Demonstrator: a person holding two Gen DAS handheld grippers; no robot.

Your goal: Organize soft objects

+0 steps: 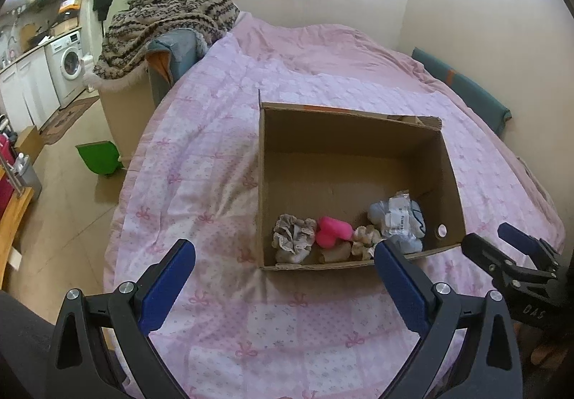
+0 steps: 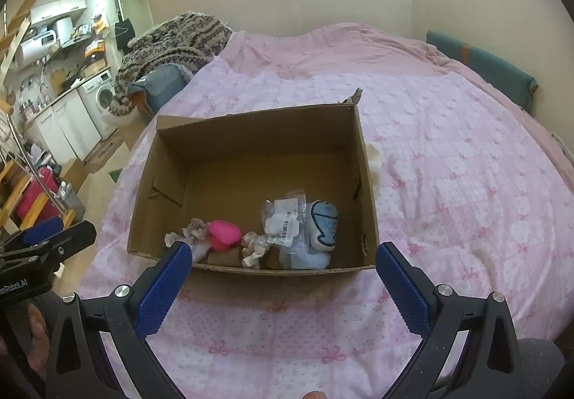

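Note:
An open cardboard box sits on the pink bed. Along its near wall lie a grey-beige scrunchie, a pink soft toy, a small beige scrunchie, a light blue bundle in a clear labelled bag and a white-blue plush. A white fluffy object peeks from behind the box's right wall. My left gripper and right gripper are both open and empty, just before the box's near wall.
The pink patterned quilt covers the bed. A knitted blanket is piled at the far left corner. A green bin stands on the floor left of the bed. A teal cushion lies against the right wall.

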